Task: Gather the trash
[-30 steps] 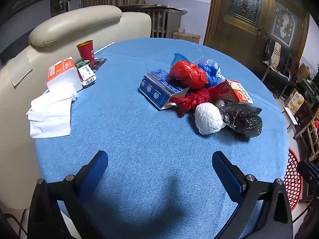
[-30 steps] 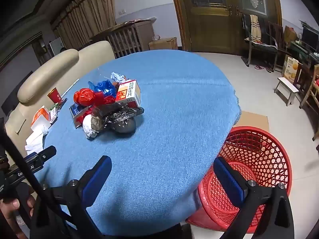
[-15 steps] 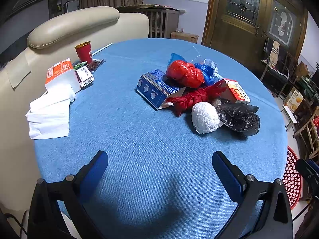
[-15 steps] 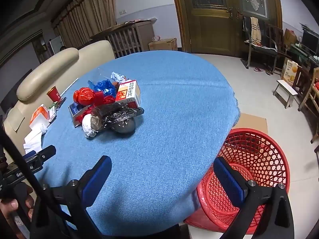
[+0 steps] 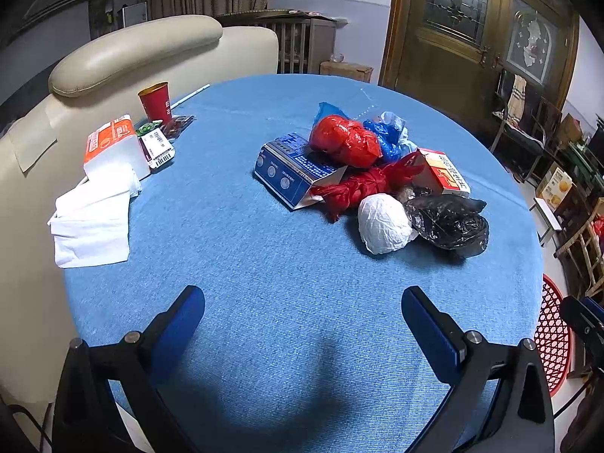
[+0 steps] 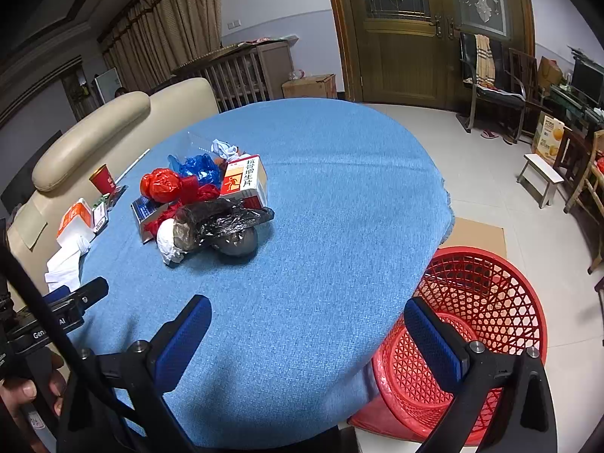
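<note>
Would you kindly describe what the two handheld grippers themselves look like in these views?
The left gripper and right gripper look alike: black angular frames with silver screw heads, each carrying two flat fingers faced with textured blue pads. In the right wrist view, the left gripper's black body bears white lettering, only partly readable, a thin black cable crosses in front of it, and a bare hand grips it.

Mid-table lies a touching heap: blue carton (image 5: 292, 171) on its side, knotted red bags (image 5: 345, 141), blue bag (image 5: 389, 137), white wad (image 5: 383, 224), crumpled black bag (image 5: 449, 222), orange-white box (image 6: 245, 181). A red mesh basket (image 6: 490, 302) stands on the floor beside the table.
</note>
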Motion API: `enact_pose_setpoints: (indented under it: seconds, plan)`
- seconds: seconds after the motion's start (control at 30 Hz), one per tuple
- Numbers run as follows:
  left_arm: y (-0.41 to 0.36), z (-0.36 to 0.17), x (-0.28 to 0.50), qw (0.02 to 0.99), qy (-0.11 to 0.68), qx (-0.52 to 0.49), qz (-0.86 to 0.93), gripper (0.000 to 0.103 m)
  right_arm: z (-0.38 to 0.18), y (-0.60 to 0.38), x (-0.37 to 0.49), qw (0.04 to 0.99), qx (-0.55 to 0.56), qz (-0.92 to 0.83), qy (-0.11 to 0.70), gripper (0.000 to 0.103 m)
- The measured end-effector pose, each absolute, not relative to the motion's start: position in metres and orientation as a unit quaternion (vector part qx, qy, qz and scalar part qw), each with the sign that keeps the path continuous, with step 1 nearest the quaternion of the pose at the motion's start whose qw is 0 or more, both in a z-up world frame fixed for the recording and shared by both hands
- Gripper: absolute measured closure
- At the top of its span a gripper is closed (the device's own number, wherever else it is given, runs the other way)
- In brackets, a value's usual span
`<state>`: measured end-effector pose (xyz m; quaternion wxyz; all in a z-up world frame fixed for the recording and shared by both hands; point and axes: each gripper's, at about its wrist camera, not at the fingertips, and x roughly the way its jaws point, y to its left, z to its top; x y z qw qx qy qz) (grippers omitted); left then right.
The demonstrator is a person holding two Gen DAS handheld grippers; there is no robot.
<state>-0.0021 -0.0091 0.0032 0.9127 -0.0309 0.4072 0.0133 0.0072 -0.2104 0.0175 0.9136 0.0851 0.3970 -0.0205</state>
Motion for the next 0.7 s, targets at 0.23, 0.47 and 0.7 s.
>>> enact_pose_setpoints:
  seconds: [0.23, 0.47, 0.7]
  plan:
    - [-0.0109, 0.0039, -0.0027, 0.914, 0.403, -0.031, 0.01, 0.0, 0.0179, -0.2101, 0.0072, 0.914, 0.084, -0.02, 0.396, 0.0]
    - [-0.0119, 0.0045, -0.0037, 0.917, 0.398, -0.032, 0.006, 0.0, 0.0181, -0.2095, 0.0068, 0.915, 0.083, -0.02, 0.395, 0.0]
    - [-0.0136, 0.0032, -0.0039, 0.914, 0.404, -0.036, 0.002, 0.0, 0.0173, -0.2091, 0.0072, 0.914, 0.082, -0.02, 0.397, 0.0]
